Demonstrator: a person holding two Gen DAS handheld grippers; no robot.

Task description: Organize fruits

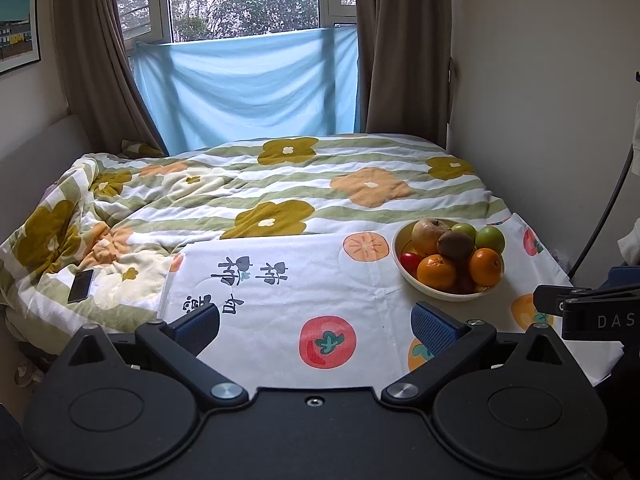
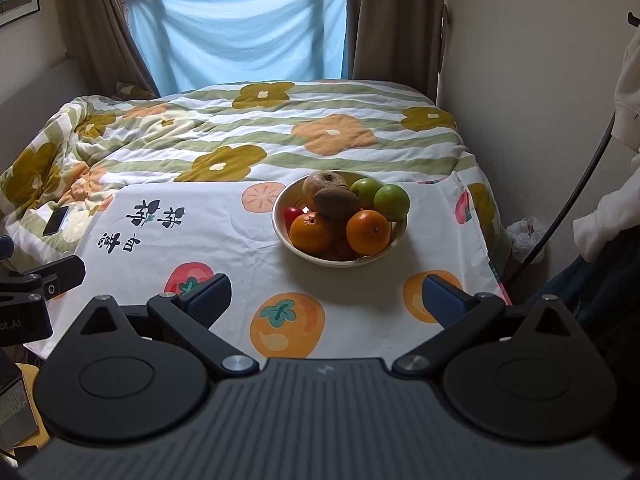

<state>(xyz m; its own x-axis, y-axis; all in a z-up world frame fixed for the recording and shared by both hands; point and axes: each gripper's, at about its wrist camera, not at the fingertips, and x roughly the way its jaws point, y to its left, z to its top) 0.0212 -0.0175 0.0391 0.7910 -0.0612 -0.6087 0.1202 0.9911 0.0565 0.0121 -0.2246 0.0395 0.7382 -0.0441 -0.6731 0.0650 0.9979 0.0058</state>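
Observation:
A cream bowl point(image 1: 436, 290) point(image 2: 280, 226) full of fruit stands on a white cloth printed with fruit point(image 1: 280, 288) point(image 2: 200, 240). In it lie two oranges point(image 2: 368, 232), two green apples point(image 2: 392, 202), a brown kiwi point(image 2: 336, 203), a pale wrinkled apple point(image 2: 320, 183) and a small red fruit point(image 2: 293, 213). My left gripper point(image 1: 318, 326) is open and empty, low over the cloth, left of and nearer than the bowl. My right gripper point(image 2: 326, 300) is open and empty, just in front of the bowl.
The cloth lies on a bed with a flowered quilt point(image 1: 280, 184). A dark phone point(image 1: 81, 286) lies on the quilt at the left. A wall point(image 2: 520, 80) and a black cable point(image 2: 568, 196) stand close on the right. The other gripper's body point(image 1: 592, 308) shows at the right edge.

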